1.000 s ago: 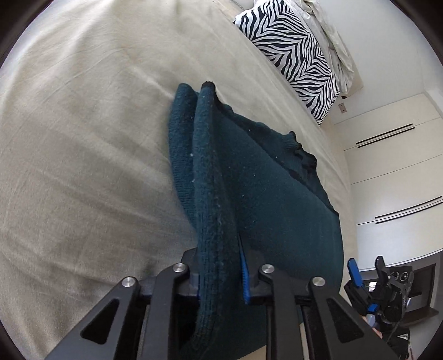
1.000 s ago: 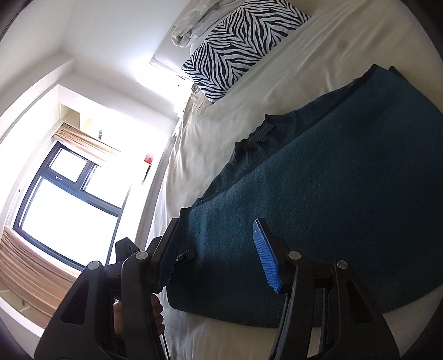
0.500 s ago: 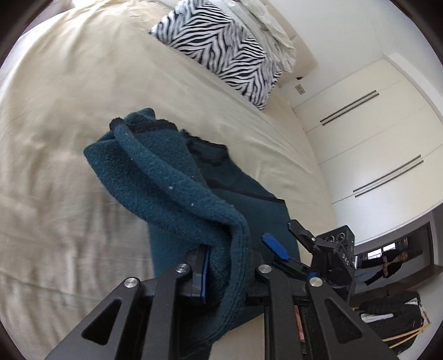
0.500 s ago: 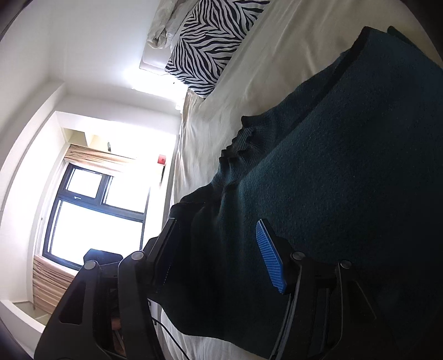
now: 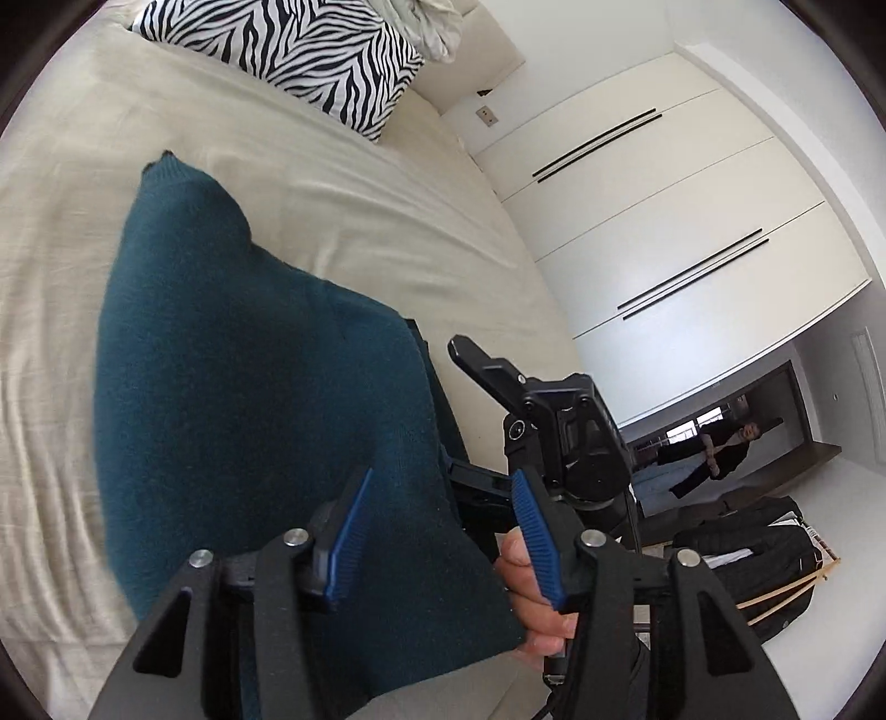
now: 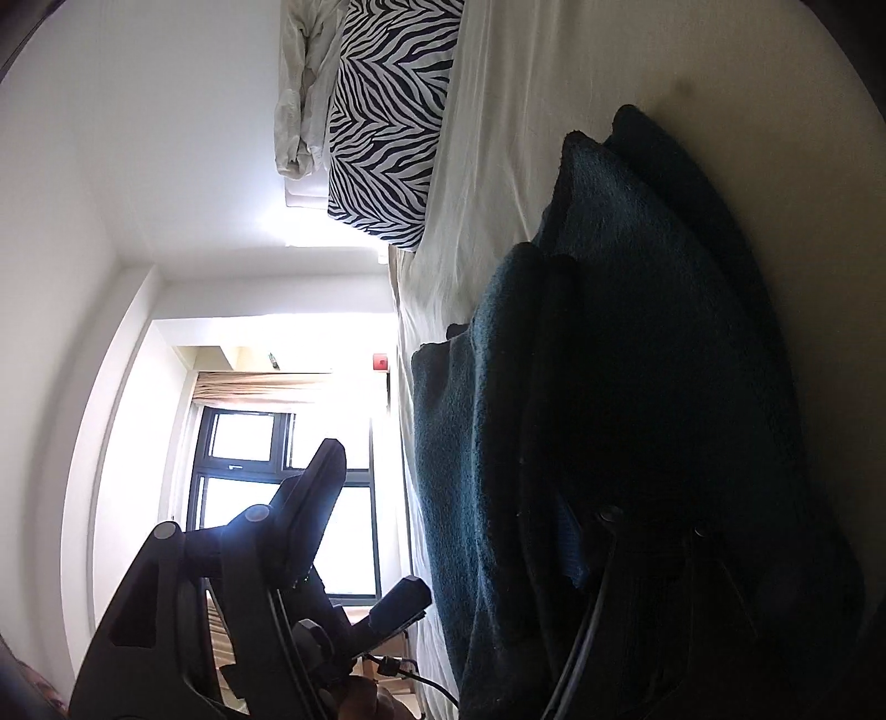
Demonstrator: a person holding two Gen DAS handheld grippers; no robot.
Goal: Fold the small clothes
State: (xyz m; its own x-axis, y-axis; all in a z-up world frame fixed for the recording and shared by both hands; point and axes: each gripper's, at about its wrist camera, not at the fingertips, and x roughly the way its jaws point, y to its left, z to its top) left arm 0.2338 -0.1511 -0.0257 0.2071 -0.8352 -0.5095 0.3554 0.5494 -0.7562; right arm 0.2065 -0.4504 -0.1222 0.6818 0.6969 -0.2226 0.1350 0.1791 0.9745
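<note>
A dark teal knitted sweater (image 5: 249, 399) lies folded over on the cream bed sheet (image 5: 360, 210). My left gripper (image 5: 437, 531) is open just above the sweater's near edge, holding nothing. My right gripper (image 5: 487, 365) shows beyond it, at the sweater's right edge. In the right wrist view the right gripper (image 6: 443, 526) is open: its left finger (image 6: 310, 498) stands free in the air beside the bed, and its right finger is buried under a fold of the sweater (image 6: 637, 387).
A zebra-striped pillow (image 5: 310, 50) and crumpled white bedding (image 6: 299, 94) lie at the head of the bed. White wardrobe doors (image 5: 664, 232) stand to the right of the bed. A window (image 6: 277, 476) is on the other side.
My left gripper carried the sweater's edge over to the right, laid it down and opened. The sweater now lies doubled over. The right gripper rolled sideways, staying open.
</note>
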